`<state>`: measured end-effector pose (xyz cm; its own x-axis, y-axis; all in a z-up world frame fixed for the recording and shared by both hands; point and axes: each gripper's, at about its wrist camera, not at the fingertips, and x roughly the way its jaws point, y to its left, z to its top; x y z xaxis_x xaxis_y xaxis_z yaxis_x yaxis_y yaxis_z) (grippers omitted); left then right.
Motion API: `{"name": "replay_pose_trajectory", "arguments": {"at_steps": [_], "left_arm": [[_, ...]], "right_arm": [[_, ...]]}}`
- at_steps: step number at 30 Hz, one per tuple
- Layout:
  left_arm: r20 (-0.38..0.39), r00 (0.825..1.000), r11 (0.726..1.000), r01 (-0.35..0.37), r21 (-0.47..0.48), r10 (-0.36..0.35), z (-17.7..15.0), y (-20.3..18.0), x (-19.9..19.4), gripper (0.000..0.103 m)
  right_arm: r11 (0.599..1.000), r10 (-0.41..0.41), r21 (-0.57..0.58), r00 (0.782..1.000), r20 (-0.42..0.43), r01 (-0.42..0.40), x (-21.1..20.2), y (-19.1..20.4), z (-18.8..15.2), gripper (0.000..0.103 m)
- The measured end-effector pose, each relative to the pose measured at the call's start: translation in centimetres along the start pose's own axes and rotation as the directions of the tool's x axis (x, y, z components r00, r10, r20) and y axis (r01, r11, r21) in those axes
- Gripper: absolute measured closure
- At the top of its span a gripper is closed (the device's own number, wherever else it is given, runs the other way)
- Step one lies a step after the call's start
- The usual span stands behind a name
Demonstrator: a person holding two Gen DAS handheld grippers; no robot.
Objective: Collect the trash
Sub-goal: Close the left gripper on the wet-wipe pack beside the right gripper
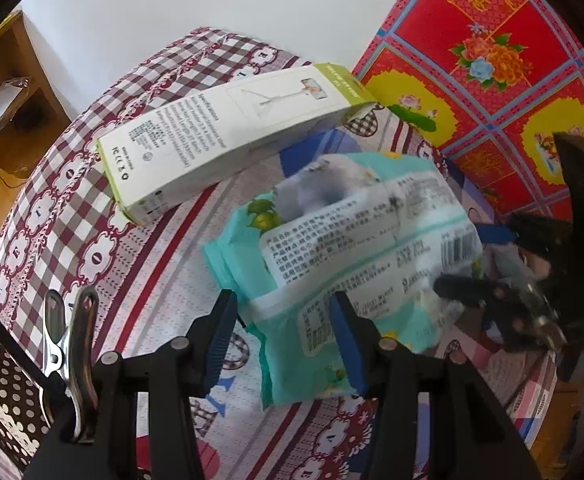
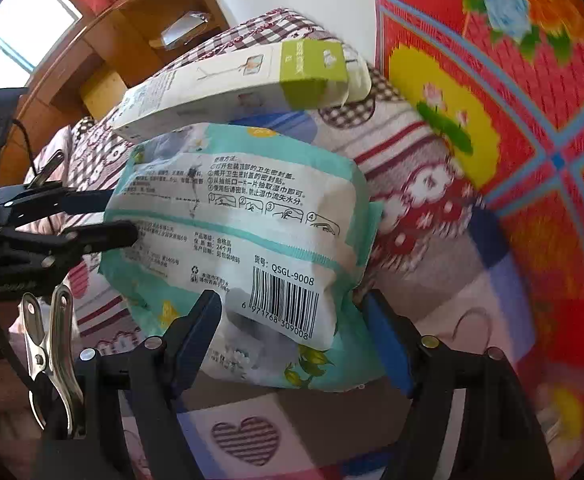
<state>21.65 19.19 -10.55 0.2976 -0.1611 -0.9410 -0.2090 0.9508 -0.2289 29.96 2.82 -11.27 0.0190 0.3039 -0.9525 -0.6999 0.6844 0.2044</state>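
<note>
A teal and white wet-wipes pack (image 1: 355, 240) hangs above the bedspread, printed back up. My left gripper (image 1: 286, 336) is shut on one end of it. In the right wrist view, the left gripper's black fingers (image 2: 104, 236) clamp the pack (image 2: 244, 240) from the left. My right gripper (image 2: 292, 328) straddles the barcode end with its blue pads at either side. They stand wide and do not visibly press the pack. A long white and green carton (image 1: 228, 136) lies on the bed just behind the pack.
The bed has a maroon checked and patchwork spread (image 1: 52, 208). A red floral quilt (image 1: 491, 60) is piled at the right. A wooden desk with shelves (image 2: 132, 40) stands beyond the bed's far left. A white wall is behind it.
</note>
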Motion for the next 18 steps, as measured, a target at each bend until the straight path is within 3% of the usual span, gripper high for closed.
{"name": "replay_pose_trajectory", "arguments": {"at_steps": [4,9,12,18], "left_arm": [[-0.009,1.000,1.000,0.003,0.017,-0.002,0.1,0.0,0.1,0.051],[-0.016,1.000,1.000,0.005,0.028,-0.004,0.2,-0.3,0.0,0.051],[-0.019,1.000,1.000,-0.017,0.025,0.018,0.2,-0.2,0.0,0.045],[-0.037,0.999,1.000,-0.016,-0.009,0.016,-0.4,0.4,0.2,0.043]], "right_arm": [[0.999,-0.001,0.035,1.000,0.009,0.000,-0.1,0.8,-1.2,0.027],[0.987,-0.079,0.147,0.996,0.049,0.071,-0.3,0.4,-1.8,0.027],[0.978,-0.075,0.199,0.995,0.069,0.060,-0.1,-0.2,-2.3,0.027],[0.972,-0.084,0.225,0.992,0.095,0.061,0.0,0.2,-2.4,0.027]]}}
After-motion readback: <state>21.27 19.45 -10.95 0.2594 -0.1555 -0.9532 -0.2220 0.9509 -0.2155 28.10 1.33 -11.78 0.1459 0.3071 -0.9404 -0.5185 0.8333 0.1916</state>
